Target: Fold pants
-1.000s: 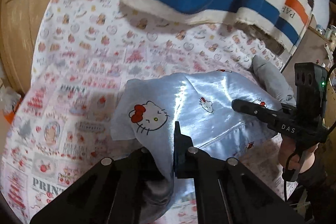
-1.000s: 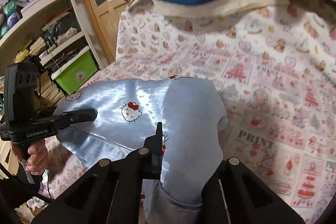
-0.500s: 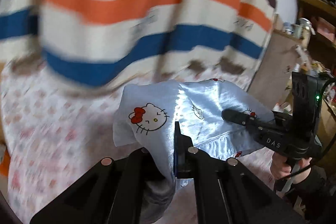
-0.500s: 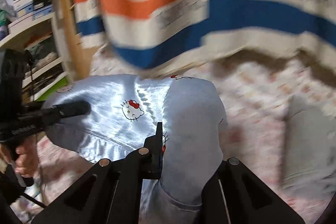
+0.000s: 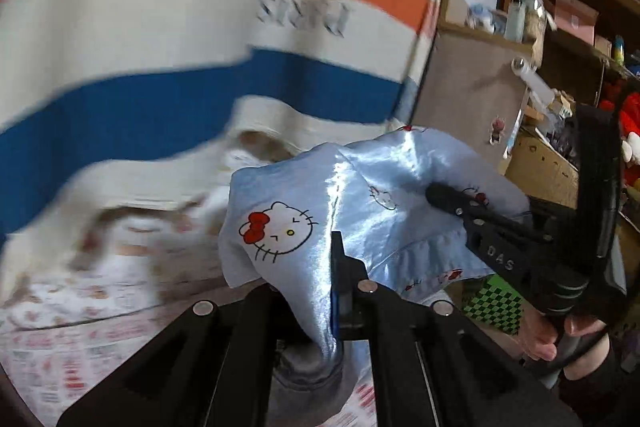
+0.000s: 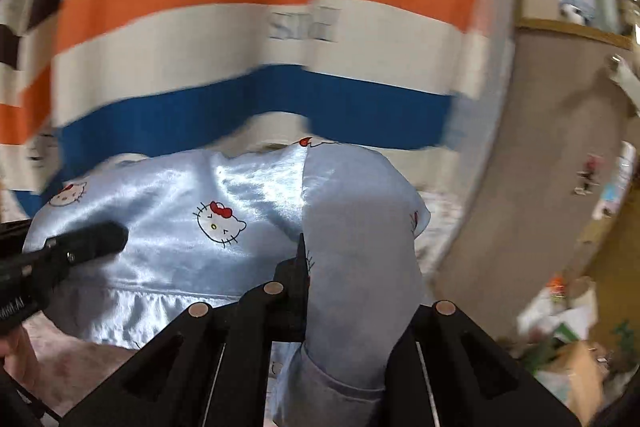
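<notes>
Against the view of a second ago, my two cameras have tipped up. The striped blanket [image 5: 200,67], orange, white and blue, now fills most of both views, where before the printed bedsheet [image 5: 80,315] took up the middle. On the left wrist view shelves [image 5: 560,11] crowded with jars and boxes have come in at the right edge. The pants [image 5: 360,219] sit in the same spot against each gripper as before.

Hard to read: the blanket and sheet are smeared with motion blur, and the lettering on the blanket cannot be made out. My left gripper [image 5: 336,267] shows one finger clearly; the other is buried under the cloth. The same goes for my right gripper [image 6: 302,259], where the pale blue satin covers one side. I cannot see the pant legs below either gripper. On the right wrist view, clutter at the lower right is too blurred to name.

Both grippers are clamped on the pants, jaws nearly together with the fabric pinched between them. The pants, light blue with cat-face prints, drape forward over the fingertips and span from one gripper to the other, lifted off the bedsheet. A hand [image 5: 548,331] grips the right gripper's handle.
</notes>
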The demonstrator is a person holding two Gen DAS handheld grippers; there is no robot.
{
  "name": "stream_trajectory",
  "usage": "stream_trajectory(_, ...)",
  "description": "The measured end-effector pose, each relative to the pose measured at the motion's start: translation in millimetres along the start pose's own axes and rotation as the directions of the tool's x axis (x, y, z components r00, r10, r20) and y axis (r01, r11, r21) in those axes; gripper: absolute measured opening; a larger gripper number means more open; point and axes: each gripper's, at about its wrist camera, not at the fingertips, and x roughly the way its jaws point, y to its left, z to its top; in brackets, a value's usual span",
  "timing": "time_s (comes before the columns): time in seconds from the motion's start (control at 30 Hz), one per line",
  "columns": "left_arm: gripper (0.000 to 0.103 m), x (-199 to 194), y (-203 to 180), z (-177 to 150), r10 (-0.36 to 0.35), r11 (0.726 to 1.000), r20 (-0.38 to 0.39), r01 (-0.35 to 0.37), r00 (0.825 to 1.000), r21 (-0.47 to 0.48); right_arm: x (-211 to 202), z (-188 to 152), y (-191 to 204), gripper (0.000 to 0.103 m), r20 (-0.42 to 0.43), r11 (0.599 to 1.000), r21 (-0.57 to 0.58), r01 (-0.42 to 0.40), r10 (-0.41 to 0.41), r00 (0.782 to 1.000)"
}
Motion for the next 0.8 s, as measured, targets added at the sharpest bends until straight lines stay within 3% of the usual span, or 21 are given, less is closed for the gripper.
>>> stream_trajectory(0.2, 0.004, 63.7, -22.7, -13.7, 0.031, 0.999, -0.073, -0.029, 0.997, 0.032, 42.5, -29.4, -56.0, 0.008, -0.071, 0.997, 0.069, 0.041, -0.036, 0.997)
stream_trajectory(0.43, 0.005, 110.5, -16.4, -41.2, 0.115, 0.991, -0.144, -0.104, 0.983, 0.079, 105.0, -64.6, -69.8, 0.008, -0.132, 0.990, 0.139, 0.004, 0.015, 0.991)
stream_trajectory(0.53, 0.011, 121.2, -12.3, -50.5, 0.163, 0.983, -0.148, -0.149, 0.976, 0.103, 121.5, -80.0, -66.9, 0.008, -0.152, 0.987, 0.159, 0.003, 0.021, 0.988)
stream_trajectory(0.57, 0.019, 122.4, -11.8, -53.3, 0.188, 0.978, -0.135, -0.173, 0.973, 0.115, 125.6, -83.6, -66.9, 0.011, -0.160, 0.988, 0.156, 0.009, 0.016, 0.987)
stream_trajectory(0.63, 0.033, 121.3, -12.1, -57.4, 0.236, 0.965, -0.095, -0.221, 0.967, 0.143, 132.9, -90.0, -61.0, 0.028, -0.175, 0.990, 0.123, 0.068, -0.046, 0.983)
stream_trajectory(0.7, 0.066, 114.7, -9.0, -59.6, 0.262, 0.958, -0.049, -0.253, 0.964, 0.136, 132.2, -96.0, -62.7, 0.074, -0.155, 0.981, 0.114, 0.154, -0.136, 0.979)
stream_trajectory(0.77, 0.083, 104.8, -4.0, -60.4, 0.288, 0.951, 0.001, -0.286, 0.958, 0.119, 124.0, -99.4, -67.9, 0.086, -0.094, 0.967, 0.162, 0.195, -0.181, 0.979)
stream_trajectory(0.8, 0.083, 98.5, -1.9, -61.8, 0.297, 0.948, 0.026, -0.298, 0.954, 0.111, 118.4, -101.4, -72.4, 0.086, -0.072, 0.961, 0.194, 0.199, -0.188, 0.979)
